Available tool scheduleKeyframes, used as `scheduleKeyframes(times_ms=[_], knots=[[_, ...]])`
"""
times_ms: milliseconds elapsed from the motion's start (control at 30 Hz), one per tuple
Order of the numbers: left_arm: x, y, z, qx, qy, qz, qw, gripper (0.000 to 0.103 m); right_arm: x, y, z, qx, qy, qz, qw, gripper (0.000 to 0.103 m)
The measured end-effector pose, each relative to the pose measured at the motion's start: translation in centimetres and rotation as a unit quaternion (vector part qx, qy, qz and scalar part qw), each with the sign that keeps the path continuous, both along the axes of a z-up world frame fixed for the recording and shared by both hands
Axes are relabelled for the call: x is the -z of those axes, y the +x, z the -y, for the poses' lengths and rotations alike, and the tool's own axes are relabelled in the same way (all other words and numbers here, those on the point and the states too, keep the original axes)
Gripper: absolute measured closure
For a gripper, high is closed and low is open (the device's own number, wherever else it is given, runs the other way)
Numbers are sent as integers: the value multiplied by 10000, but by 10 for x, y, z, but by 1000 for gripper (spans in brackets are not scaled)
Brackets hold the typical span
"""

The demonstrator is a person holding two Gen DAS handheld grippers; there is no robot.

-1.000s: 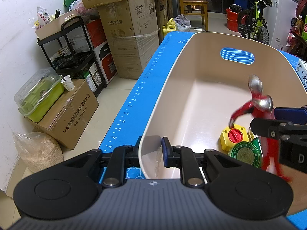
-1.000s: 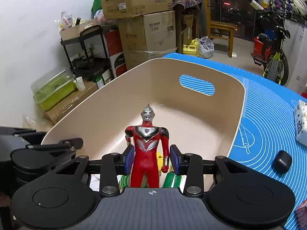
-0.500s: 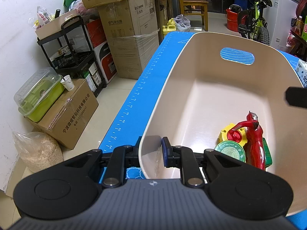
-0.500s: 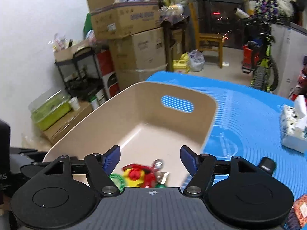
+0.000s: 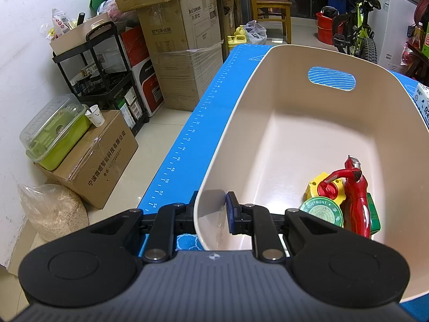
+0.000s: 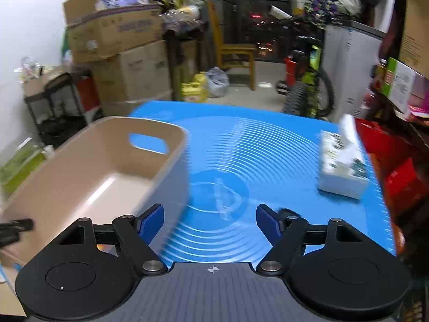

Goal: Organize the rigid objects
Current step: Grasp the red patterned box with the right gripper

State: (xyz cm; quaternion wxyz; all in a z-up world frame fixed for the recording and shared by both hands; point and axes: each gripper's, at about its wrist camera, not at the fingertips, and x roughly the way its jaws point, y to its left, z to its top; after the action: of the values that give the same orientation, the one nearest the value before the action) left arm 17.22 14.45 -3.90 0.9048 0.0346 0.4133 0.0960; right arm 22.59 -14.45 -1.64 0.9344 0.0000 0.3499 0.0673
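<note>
A beige bin (image 5: 241,123) stands on the blue mat (image 5: 193,134). My left gripper (image 5: 211,209) is shut on the bin's near rim. Inside, at the near right corner, lie a red and silver toy figure (image 5: 358,196), a yellow and red round piece (image 5: 324,185), a green ointment tin (image 5: 321,210) and a green block (image 5: 374,214). My right gripper (image 6: 210,221) is open and empty above the mat (image 6: 254,161), to the right of the bin (image 6: 88,166). A small dark object (image 6: 285,212) shows just behind its right finger.
A tissue box (image 6: 343,166) sits on the mat's right side. Cardboard boxes (image 5: 185,45), a black shelf rack (image 5: 104,75) and a green lidded container (image 5: 53,131) stand on the floor to the left. A bicycle (image 5: 356,26) and a chair (image 5: 270,8) stand beyond the table.
My right gripper let go of the toy figure, which now lies in the bin. It opened wide and swung right, away from the bin. My left gripper has kept its hold.
</note>
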Motion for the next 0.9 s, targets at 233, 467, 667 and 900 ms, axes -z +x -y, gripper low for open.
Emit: scheduleKeyframes(times_ms=[233, 467, 667, 900], knots=[[0, 0, 0, 1, 1, 0, 10000, 82, 30, 7, 51, 484, -234, -496, 9973, 19], [-1, -1, 0, -35, -19, -4, 10000, 82, 50, 3, 90, 630, -656, -751, 9930, 15], [-1, -1, -2, -39, -7, -2, 10000, 81, 70, 7, 122, 801, -639, -1093, 9887, 13], [-1, 0, -2, -55, -8, -6, 10000, 81, 92, 8, 141, 791, -661, -1430, 9843, 13]])
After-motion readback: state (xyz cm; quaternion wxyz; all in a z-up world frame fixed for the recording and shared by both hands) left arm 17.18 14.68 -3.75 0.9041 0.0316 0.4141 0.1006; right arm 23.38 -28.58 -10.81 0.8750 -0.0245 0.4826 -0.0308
